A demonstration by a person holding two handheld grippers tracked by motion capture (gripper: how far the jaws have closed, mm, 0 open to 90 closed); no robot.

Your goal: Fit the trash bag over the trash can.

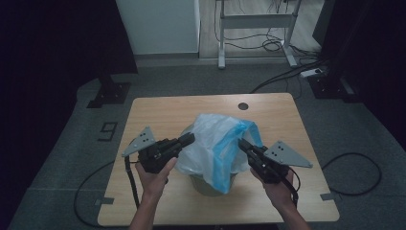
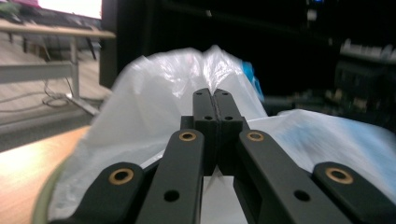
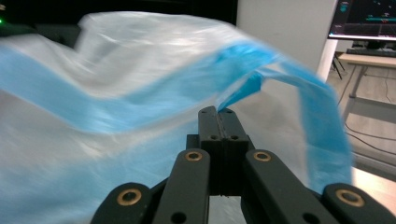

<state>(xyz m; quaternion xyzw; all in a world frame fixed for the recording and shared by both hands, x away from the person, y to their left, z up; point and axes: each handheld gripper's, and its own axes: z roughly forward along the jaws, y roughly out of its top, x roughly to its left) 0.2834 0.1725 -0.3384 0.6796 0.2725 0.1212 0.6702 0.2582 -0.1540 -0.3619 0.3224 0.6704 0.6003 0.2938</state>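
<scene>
The plastic bag sits over a bin at centre frame on the surface — left hand-held gripper and right hand-held gripper each clamped on its opposite edges.

One sign is legible — a large dark digit "9" marked on the grey floor, at left of centre in the high view, just off the left edge of the wooden surface. In the right gripper view, upper right corner, a monitor shows coloured readouts — too small and blurred to read. The plastic bag carries no readable print.
</scene>
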